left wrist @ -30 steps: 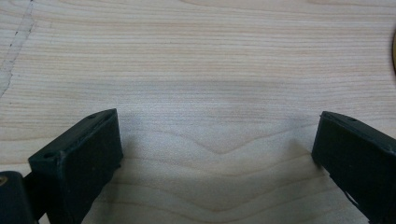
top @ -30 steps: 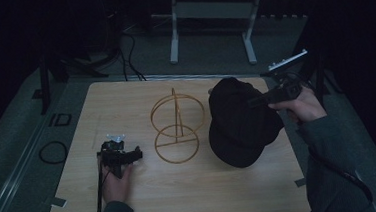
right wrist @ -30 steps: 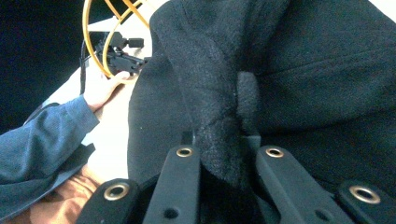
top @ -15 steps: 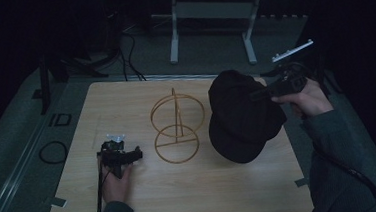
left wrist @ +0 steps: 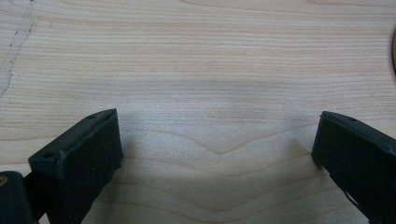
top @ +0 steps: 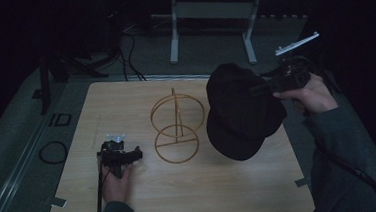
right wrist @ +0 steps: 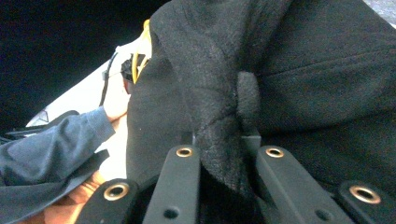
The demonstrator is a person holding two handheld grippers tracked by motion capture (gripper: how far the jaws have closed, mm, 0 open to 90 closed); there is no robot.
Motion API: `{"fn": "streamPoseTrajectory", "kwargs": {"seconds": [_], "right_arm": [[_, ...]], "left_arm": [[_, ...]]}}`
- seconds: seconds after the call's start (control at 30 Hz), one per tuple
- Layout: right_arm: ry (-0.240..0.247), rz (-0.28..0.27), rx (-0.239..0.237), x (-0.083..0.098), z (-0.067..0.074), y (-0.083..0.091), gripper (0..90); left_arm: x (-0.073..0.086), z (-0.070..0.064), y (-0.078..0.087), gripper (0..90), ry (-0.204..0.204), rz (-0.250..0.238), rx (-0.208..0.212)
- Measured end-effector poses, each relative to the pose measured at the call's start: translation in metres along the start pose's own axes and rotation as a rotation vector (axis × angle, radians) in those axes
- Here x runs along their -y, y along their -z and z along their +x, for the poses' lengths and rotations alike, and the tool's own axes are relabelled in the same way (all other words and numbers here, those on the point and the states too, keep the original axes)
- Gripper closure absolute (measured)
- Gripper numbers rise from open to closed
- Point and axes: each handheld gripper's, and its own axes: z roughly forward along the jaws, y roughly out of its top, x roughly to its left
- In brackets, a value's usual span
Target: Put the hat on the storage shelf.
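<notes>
Right gripper [top: 264, 86]: clamped on a fold of the black hat [top: 241, 111], held above the table [top: 82, 193].
Left gripper [top: 122, 157]: jaws apart, empty, resting on the table.
Wire stand [top: 176, 125]: bare.
Left, likely: hat onto stand.

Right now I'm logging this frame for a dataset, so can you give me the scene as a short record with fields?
surface: wooden table
left gripper: open, jaws wide apart, low over bare wood, holding nothing
right gripper: shut on a fold of the black hat
black hat: lifted, hanging right of the stand
gold wire stand: upright mid-table, nothing on it
</notes>
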Motion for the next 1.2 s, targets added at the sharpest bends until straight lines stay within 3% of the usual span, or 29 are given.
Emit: {"fn": "streamPoseTrajectory", "kwargs": {"seconds": [0.73, 1.2], "right_arm": [[0.062, -0.021, -0.076, -0.031, 0.024, -0.028, 83.9], [0.072, -0.017, -0.121, -0.055, 0.034, -0.057, 83.7]], "left_arm": [[0.0, 0.0, 0.0, 1.2, 0.0, 0.0, 0.0], [0.0, 0.0, 0.0, 1.2, 0.0, 0.0, 0.0]]}}
